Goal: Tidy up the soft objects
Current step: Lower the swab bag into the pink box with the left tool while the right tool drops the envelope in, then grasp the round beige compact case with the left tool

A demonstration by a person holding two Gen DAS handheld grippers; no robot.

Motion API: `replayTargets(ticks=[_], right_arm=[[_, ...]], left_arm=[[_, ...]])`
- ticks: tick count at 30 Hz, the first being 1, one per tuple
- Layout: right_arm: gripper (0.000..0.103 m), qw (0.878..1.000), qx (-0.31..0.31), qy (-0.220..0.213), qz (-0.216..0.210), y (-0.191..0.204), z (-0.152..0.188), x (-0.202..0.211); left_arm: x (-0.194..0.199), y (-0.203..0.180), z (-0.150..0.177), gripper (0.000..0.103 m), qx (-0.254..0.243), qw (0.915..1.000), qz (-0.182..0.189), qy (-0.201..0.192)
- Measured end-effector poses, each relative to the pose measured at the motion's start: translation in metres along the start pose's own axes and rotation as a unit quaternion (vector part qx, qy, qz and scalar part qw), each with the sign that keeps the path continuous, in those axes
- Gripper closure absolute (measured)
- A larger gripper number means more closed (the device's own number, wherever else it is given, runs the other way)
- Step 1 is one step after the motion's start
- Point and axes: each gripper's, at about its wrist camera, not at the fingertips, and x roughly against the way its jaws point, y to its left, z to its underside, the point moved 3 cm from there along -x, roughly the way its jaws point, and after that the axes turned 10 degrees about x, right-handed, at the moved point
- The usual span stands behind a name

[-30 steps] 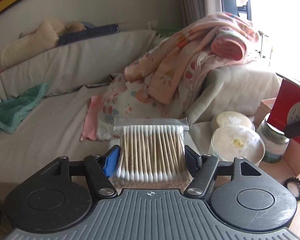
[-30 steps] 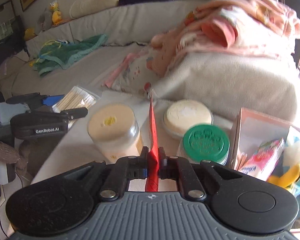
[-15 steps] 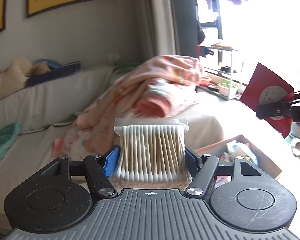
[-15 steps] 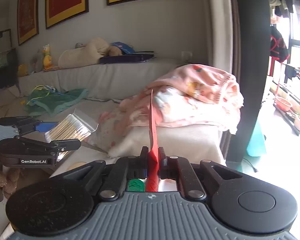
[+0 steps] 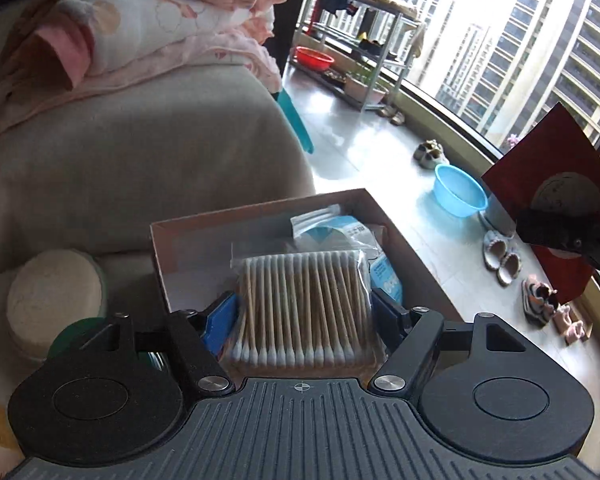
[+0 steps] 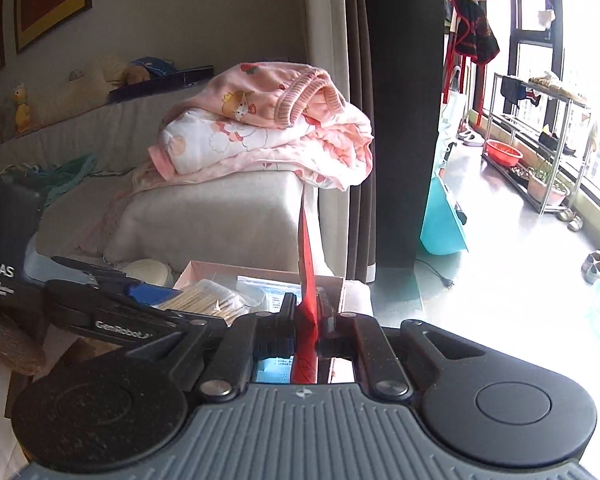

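Nearest the left wrist camera, the left gripper (image 5: 304,312) pinches a clear bag of cotton swabs (image 5: 302,304) between its blue-padded fingers (image 5: 220,320), the swab tips pointing back toward the camera and the sticks running forward in an even row; the bag hangs over the near part of a cardboard box (image 5: 260,210), which already holds a white-and-blue packet (image 5: 336,232) and other wrapped items that cannot be told apart; just left of the box stands a jar with a pale lid (image 5: 54,288), and a green lid (image 5: 72,338) peeks out behind the gripper's left arm; beyond the box rises a beige sofa arm (image 5: 140,152) with pink patterned clothes (image 5: 148,32) heaped on top; off to the right, held well apart from the box, is a red envelope (image 5: 552,176); in the right wrist view, the right gripper (image 6: 308,332) is pressed together on that red envelope (image 6: 306,240), seen edge-on and standing upright between the jaws; below and ahead of it lies the same box (image 6: 260,272), with the left gripper (image 6: 172,300) and its swabs (image 6: 208,296) reaching in from the left; farther off, a blue basin (image 5: 460,190) and a red basin (image 5: 314,58) sit on the balcony floor (image 5: 356,136) by the windows.
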Motion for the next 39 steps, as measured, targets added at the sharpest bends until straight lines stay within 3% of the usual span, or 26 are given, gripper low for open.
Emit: replayTargets(ticks=[2,3,6,9,15,17,19,20,22,25,29,31,35,36,37,39], right_arm=[[0.094,1.0,-0.001,0.012,-0.007,0.003,0.002,-0.017],[0.094,1.0,-0.001,0.015,-0.011,0.004,0.003,-0.023],[0.094,0.999,-0.006,0.018,-0.025,0.01,0.001,-0.036],[0.094,0.999,-0.016,0.013,-0.043,0.017,-0.008,-0.042],[0.094,0.992,-0.055,0.018,-0.113,0.048,-0.032,-0.061],[0.087,0.988,-0.079,0.025,-0.13,0.059,-0.036,-0.072],[0.063,0.988,-0.089,0.035,-0.123,0.069,-0.037,-0.083],[0.059,0.99,-0.082,0.038,-0.111,0.073,-0.036,-0.085],[0.054,0.994,-0.062,0.035,-0.077,0.078,-0.035,-0.082],[0.052,0.996,-0.051,0.042,-0.058,0.078,-0.035,-0.075],[0.051,0.999,-0.014,0.04,-0.025,0.082,-0.044,-0.06],[0.044,0.999,0.008,0.032,-0.022,0.089,-0.057,-0.051],[0.042,0.997,0.047,0.024,-0.053,0.115,-0.092,-0.052],[0.048,0.995,0.068,0.036,-0.062,0.128,-0.1,-0.059],[0.067,0.993,0.085,0.048,-0.068,0.139,-0.107,-0.069],[0.085,0.988,0.108,0.079,-0.076,0.157,-0.114,-0.093]], left_arm=[[0.001,0.008,-0.002,0.015,0.01,0.9997,0.011,-0.022],[0.009,0.01,-0.005,0.021,0.011,0.9989,0.019,-0.041],[0.042,0.015,-0.011,0.024,0.003,0.9947,0.047,-0.092],[0.073,0.021,-0.01,0.024,0.009,0.9919,0.061,-0.111],[0.118,0.041,0.018,0.025,0.014,0.9921,0.03,-0.121],[0.129,0.051,0.043,0.025,0.009,0.9929,0.026,-0.116],[0.136,0.06,0.068,0.025,-0.001,0.9933,0.016,-0.115],[0.138,0.064,0.08,0.025,-0.007,0.9935,0.006,-0.114],[0.14,0.072,0.102,0.025,-0.021,0.9946,-0.013,-0.101],[0.152,0.085,0.111,0.025,-0.029,0.9942,-0.018,-0.102],[0.181,0.103,0.082,0.025,0.003,0.9911,0.004,-0.133],[0.19,0.114,0.056,0.025,0.019,0.9907,0.014,-0.134],[0.173,0.144,-0.016,0.025,0.054,0.9963,0.017,-0.065],[0.162,0.155,-0.032,0.025,0.066,0.997,0.017,-0.037],[0.149,0.166,-0.044,0.025,0.074,0.9971,0.017,-0.006],[0.12,0.187,-0.061,0.025,0.092,0.9946,0.014,0.046]])
